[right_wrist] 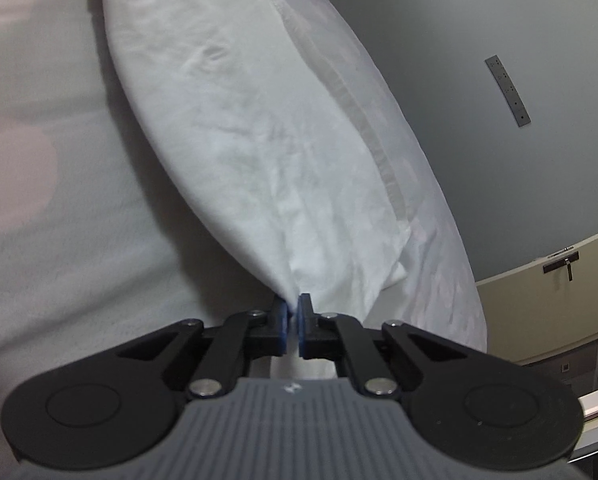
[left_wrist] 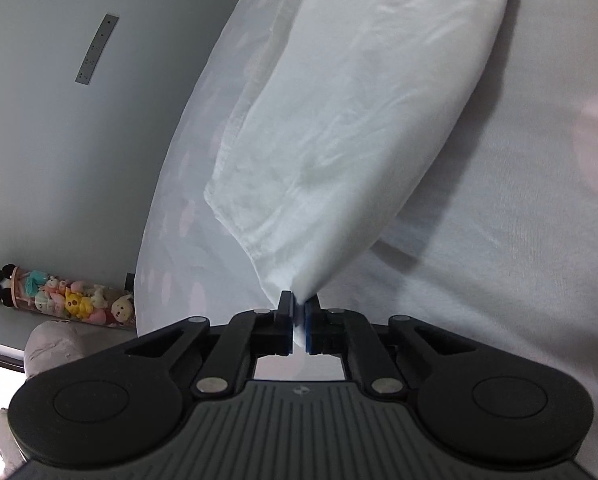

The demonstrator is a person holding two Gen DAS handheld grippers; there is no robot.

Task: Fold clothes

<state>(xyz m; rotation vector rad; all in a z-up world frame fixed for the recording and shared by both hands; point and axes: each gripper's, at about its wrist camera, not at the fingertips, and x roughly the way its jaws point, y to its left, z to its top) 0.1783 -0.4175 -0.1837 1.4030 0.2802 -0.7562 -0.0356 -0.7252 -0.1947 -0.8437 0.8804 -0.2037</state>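
Now both fingers, left gripper (left_wrist: 297, 312) and right gripper (right_wrist: 293, 314), pinch the white cloth (left_wrist: 339, 140); lift both corners evenly over the bed (left_wrist: 519, 240).

The left gripper (left_wrist: 297, 312) pinches a corner of the white garment (left_wrist: 339, 140) between its 2 fingers (left_wrist: 285, 320), the cloth stretching away over a pale bed (left_wrist: 499, 260). A tube of plush toys (left_wrist: 67, 296) lies at the left.
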